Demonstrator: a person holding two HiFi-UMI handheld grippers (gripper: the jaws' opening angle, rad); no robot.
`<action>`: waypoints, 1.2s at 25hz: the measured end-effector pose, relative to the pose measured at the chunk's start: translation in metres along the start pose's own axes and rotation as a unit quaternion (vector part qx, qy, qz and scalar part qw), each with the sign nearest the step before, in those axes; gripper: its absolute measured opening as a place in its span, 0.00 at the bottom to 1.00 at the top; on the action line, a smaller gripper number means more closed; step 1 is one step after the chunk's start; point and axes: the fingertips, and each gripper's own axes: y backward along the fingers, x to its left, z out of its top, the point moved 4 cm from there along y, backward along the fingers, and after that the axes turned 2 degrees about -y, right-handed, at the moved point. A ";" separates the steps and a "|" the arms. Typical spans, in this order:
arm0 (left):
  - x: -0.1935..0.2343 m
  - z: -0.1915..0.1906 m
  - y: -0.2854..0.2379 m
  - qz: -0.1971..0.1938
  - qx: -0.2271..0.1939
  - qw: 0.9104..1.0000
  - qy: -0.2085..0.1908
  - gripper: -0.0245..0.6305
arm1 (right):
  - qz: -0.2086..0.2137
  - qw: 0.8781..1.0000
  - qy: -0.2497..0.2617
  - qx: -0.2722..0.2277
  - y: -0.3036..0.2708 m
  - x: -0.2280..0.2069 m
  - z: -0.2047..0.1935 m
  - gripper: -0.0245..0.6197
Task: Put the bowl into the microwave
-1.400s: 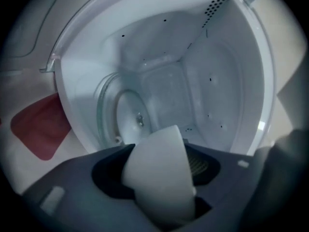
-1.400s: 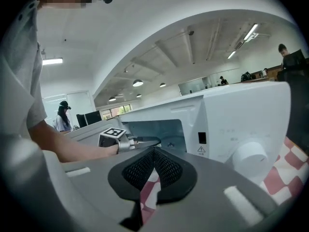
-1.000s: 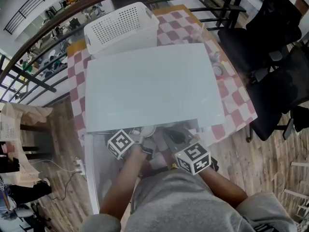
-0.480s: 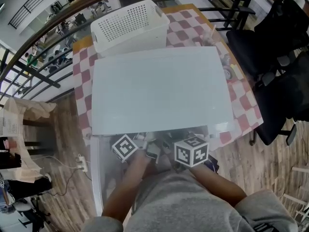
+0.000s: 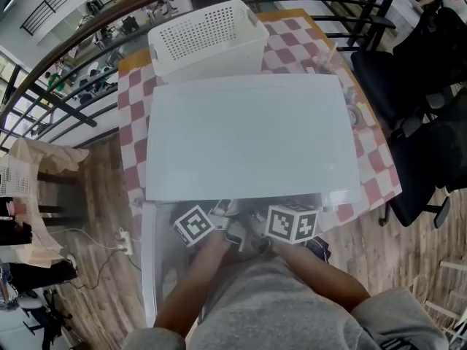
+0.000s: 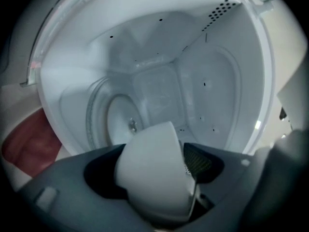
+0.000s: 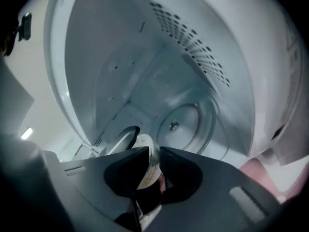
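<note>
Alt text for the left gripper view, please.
A white bowl lies tilted between the jaws of the left hand-held gripper, which have just been opening. Beyond it is the white cavity of the open microwave with its round turntable.

no readable text, brand or digits in any view, only black-and-white square code patterns, one marker cube [image 5: 194, 224] on left gripper [image 6: 153, 156], other marker cube [image 5: 292, 223] on right gripper [image 7: 154, 153]
</note>
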 end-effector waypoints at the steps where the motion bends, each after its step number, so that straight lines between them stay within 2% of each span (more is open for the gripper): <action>1: -0.001 -0.001 0.000 -0.004 0.003 1.000 -0.003 0.57 | 0.002 1.000 -0.014 -0.009 -0.001 -0.001 0.003 0.14; 5: 0.001 0.000 0.001 -0.011 0.005 1.000 -0.004 0.57 | 0.012 1.000 -0.010 -0.013 -0.004 0.002 0.009 0.12; 8: 0.004 0.007 0.004 -0.008 -0.002 1.000 0.004 0.48 | 0.019 0.999 0.025 0.012 -0.003 0.006 0.005 0.14; 10: 0.005 0.007 0.006 -0.008 -0.002 1.000 0.000 0.47 | 0.014 0.999 0.042 0.023 -0.001 0.004 0.002 0.16; 11: 0.006 0.007 0.007 -0.009 -0.004 1.000 0.001 0.47 | 0.010 0.999 0.044 0.027 0.000 0.003 0.000 0.22; 12: 0.007 0.007 0.008 -0.011 -0.009 1.000 0.007 0.47 | 0.007 0.999 0.044 0.031 0.001 0.002 -0.002 0.33; 14: 0.007 0.006 0.009 -0.015 -0.017 0.999 0.025 0.47 | 0.013 0.998 0.042 0.042 0.002 0.000 -0.010 0.40; 16: 0.004 0.003 0.008 -0.019 -0.008 0.999 0.025 0.47 | 0.044 0.997 0.023 0.060 -0.002 0.003 -0.017 0.40; 17: 0.002 0.001 0.007 -0.020 -0.001 1.000 0.020 0.47 | 0.060 0.996 0.009 0.065 -0.004 0.005 -0.019 0.38; 18: 0.000 -0.001 0.006 -0.023 0.004 1.000 0.014 0.47 | 0.071 0.995 -0.004 0.067 -0.006 0.007 -0.020 0.30; 19: -0.001 -0.001 0.005 -0.027 0.006 1.000 0.006 0.47 | 0.077 0.995 -0.014 0.068 -0.007 0.008 -0.021 0.30; 25: -0.001 -0.004 0.006 -0.029 0.023 0.998 -0.047 0.61 | 0.049 0.996 -0.064 0.040 -0.003 -0.001 -0.018 0.26; 27: -0.003 0.000 0.009 -0.027 0.019 0.998 -0.061 0.62 | 0.039 0.996 -0.072 0.020 -0.001 -0.007 -0.011 0.26; 30: -0.001 0.000 0.016 -0.020 0.018 0.998 -0.063 0.62 | 0.025 0.996 -0.087 0.002 -0.002 -0.012 -0.007 0.26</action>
